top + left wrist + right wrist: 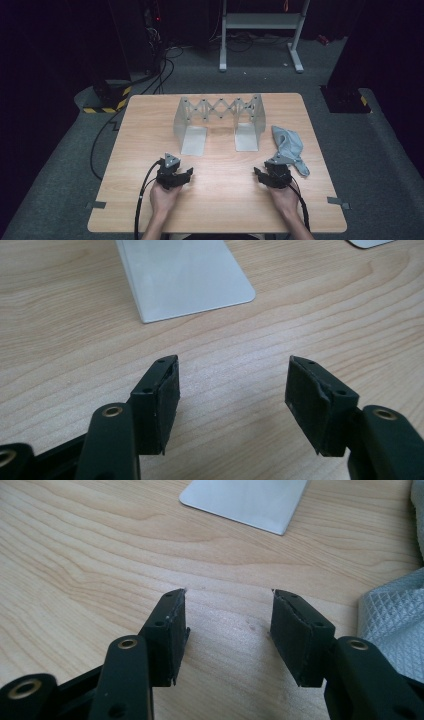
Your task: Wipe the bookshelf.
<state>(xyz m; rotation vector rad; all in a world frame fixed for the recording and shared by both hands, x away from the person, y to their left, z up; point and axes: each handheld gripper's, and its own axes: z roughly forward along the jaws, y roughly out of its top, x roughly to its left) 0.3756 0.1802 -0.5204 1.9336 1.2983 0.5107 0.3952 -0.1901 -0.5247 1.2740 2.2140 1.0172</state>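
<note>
A pale wooden table (215, 200) with a fine wavy grain carries a grey sheet-metal rack (218, 122) made of two upright end plates joined by a zigzag scissor lattice, each end plate bent into a flat foot with rounded corners that lies toward the person; its long axis runs across the table from left to right, and its open side faces the near edge; it stands in the far half of the table, roughly centred. Just to the right of the rack lies a crumpled light blue-grey cloth (289, 148), soft and folded over itself.

The left gripper (176, 178), black and angular with a grey three-cornered plate on top, sits low over the wood near the rack's left foot, its jaws wide apart with nothing between them; the right gripper (270, 177), of the same build, sits near the right foot with the cloth close at its outer side, its jaws likewise spread and empty.

The high view gives the whole lattice and both forearms; the left gripper view brings up the smooth matt foot (185, 277) and the ribbed black pads (167, 407); the right gripper view reveals the cloth's (395, 625) quilted diamond weave, which the high view leaves too small to read.
</note>
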